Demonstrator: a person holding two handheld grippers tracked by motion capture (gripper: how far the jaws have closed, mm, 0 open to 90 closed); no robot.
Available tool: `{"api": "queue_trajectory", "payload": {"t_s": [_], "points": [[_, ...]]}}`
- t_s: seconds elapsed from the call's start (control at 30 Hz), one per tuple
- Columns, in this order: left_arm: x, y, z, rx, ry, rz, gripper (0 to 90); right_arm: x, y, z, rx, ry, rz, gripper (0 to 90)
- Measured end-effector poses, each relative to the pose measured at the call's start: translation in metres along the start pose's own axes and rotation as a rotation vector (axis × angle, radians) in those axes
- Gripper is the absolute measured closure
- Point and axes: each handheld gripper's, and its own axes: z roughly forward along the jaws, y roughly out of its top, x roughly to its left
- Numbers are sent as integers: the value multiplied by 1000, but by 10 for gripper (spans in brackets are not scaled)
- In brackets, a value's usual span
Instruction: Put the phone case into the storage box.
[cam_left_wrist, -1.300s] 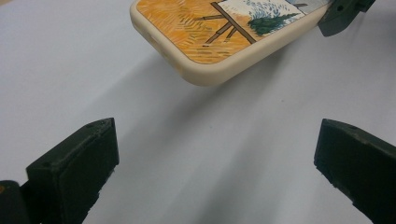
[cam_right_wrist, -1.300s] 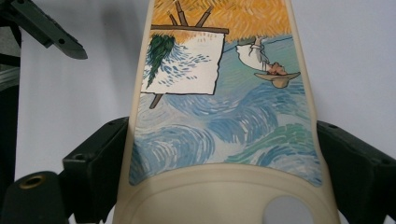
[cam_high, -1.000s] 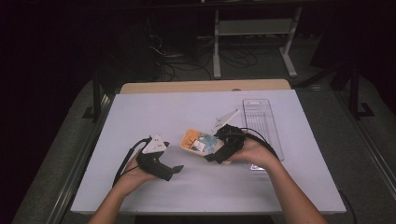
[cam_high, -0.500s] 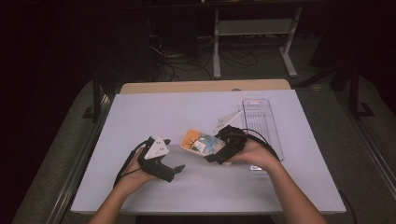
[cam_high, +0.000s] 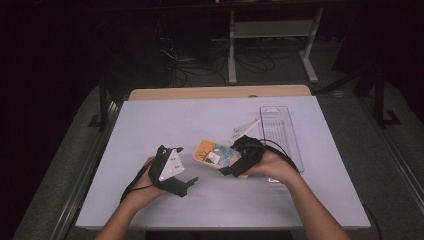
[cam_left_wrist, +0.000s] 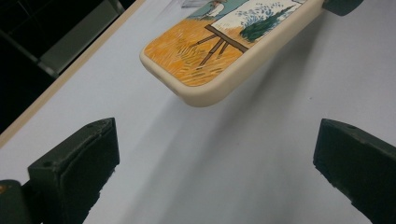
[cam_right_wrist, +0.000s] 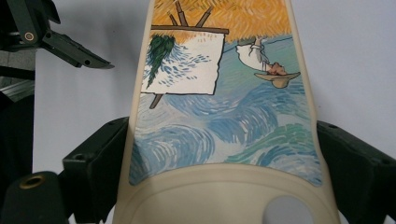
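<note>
One phone case (cam_right_wrist: 224, 121) clamped by right gripper (cam_high: 243, 159), lifted off tabletop (cam_high: 210, 120).
Left gripper (cam_high: 186, 184) jaws gape empty nearby; shallow end-grip, so case may pivot or slip during handover.

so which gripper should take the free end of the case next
Left. The left gripper is open and aimed at the case, whose orange end hangs just ahead of it. The right gripper already clamps the other end.

High overview; both gripper views close on phone case (cam_right_wrist: 219, 112).
</note>
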Motion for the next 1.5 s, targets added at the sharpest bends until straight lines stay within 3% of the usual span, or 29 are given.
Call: {"api": "queue_trajectory", "payload": {"t_s": [0.4, 0.43, 1.03, 1.37, 1.5], "points": [[-6, 1, 1, 6, 55, 74, 0, 1, 0, 1, 3, -16, -2, 102], [-5, 1, 0, 24, 62, 110, 0, 2, 0, 1, 3, -17, 1, 102], [-14, 2, 4, 38, 129, 212, 0, 3, 1, 1, 12, -24, -2, 102], [-20, 3, 5, 11, 208, 281, 0, 5, 1, 0, 17, -43, -7, 103], [-22, 4, 6, 20, 238, 329, 0, 4, 1, 1, 10, -40, -11, 103]]}}
